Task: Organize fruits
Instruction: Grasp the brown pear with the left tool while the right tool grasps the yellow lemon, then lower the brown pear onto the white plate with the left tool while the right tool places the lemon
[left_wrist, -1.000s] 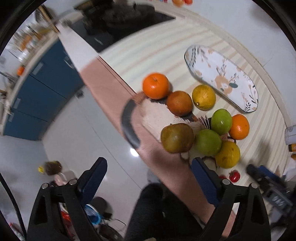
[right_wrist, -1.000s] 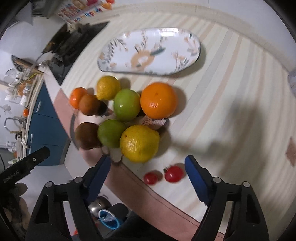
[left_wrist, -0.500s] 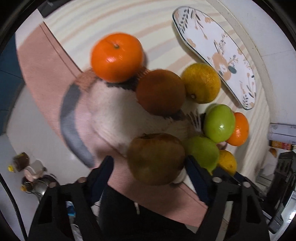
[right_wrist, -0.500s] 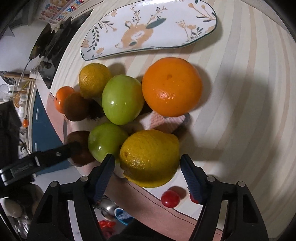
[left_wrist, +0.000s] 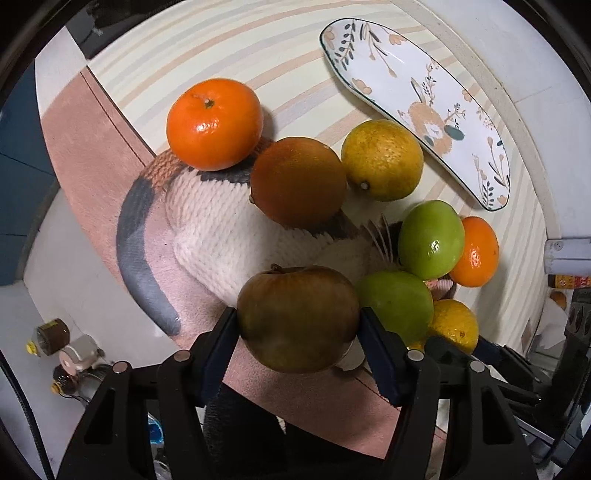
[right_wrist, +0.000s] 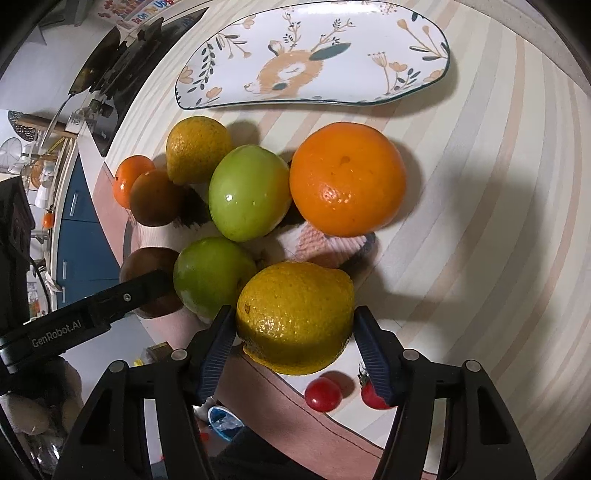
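Two wrist views look down on a heap of fruit on a striped tabletop (right_wrist: 498, 184). The sorting looks barely begun: the oblong ceramic plate (right_wrist: 314, 55), glossy and painted with a fox and sprigs, lies bare just beyond the pile.

The left hand-held gripper (left_wrist: 297, 326) has its ribbed blue pads pressed against both sides of a dull brown-green apple (left_wrist: 297, 319) at the near edge of the heap. The right hand-held gripper (right_wrist: 293, 332) brackets a dimpled yellow citrus (right_wrist: 293, 317); one pad touches it, the other appears a little off, so the grip is not yet firm.

Left in the heap are two waxy green apples (right_wrist: 249, 192), three pebbled oranges (right_wrist: 347, 179), a second yellow citrus (left_wrist: 382, 160) and a russet-brown round fruit (left_wrist: 297, 182), all resting around a knitted cloth (left_wrist: 214, 236). Two small red tomatoes (right_wrist: 322, 394) sit apart.
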